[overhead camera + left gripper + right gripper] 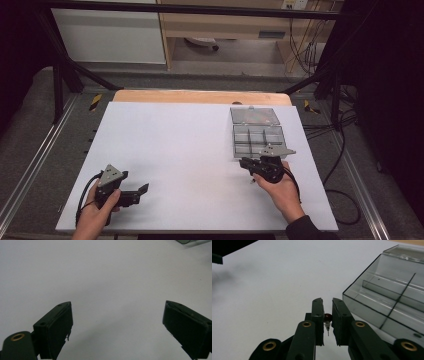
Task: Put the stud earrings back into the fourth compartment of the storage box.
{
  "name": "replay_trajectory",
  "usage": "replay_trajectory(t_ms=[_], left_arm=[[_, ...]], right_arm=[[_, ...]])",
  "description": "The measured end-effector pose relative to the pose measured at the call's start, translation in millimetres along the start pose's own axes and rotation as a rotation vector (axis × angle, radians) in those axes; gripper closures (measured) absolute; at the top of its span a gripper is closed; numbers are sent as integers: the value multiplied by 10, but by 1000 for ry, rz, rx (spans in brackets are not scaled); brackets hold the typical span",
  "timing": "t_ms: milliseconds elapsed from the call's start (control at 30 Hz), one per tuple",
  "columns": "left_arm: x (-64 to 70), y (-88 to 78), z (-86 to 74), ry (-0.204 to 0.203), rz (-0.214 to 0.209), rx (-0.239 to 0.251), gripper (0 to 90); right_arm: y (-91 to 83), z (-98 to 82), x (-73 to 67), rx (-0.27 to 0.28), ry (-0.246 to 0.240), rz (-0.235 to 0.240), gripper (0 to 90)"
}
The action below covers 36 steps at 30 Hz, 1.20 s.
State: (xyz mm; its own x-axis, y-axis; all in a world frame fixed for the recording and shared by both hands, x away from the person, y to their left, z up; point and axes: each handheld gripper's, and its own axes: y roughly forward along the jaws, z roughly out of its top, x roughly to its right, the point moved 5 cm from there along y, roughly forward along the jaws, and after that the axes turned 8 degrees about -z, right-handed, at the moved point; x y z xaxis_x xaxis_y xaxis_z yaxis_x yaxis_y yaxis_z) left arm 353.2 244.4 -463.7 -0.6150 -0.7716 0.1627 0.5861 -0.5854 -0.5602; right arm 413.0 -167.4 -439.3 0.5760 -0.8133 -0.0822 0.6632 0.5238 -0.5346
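Right gripper: jaws nearly together, clamped on a small dark-red bead with a thin metal pin pointing down from it. The bead sits between the pads, well back from the tips. In the high view this gripper lies near the table's right side, its jaws pointing left, just in front of the box's near wall and held in the person's right hand.

Left gripper: jaws wide apart, nothing between them, bare white surface beneath. In the high view it rests low at the near left corner of the sheet, in the left hand, jaws pointing right.

Box: clear smoky plastic, split into compartments by dividers, lid laid open flat on its far side. It stands on the right part of the table, touching nothing else. In the right gripper view its near corner sits just right of the jaws; whether the compartments hold anything cannot be told.

Table: white sheet over a wooden top, the wood showing along the far edge.
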Motion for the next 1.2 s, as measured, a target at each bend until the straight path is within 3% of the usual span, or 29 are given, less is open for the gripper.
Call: replay_trajectory(t_ms=[267,733,900,1200], left_arm=[[2,2,-2,0,3,-1,97],[-2,2,-4,-2,2,-2,98],[0,3,-3,-1,1,-2,98],[2,5,-5,0,-2,-4,97]], right_arm=[[-2,173,160,22,31,-22,805],[5,452,318,38,27,-67,805],[23,555,377,28,18,-87,805],[183,655,473,-44,-7,-127,805]])
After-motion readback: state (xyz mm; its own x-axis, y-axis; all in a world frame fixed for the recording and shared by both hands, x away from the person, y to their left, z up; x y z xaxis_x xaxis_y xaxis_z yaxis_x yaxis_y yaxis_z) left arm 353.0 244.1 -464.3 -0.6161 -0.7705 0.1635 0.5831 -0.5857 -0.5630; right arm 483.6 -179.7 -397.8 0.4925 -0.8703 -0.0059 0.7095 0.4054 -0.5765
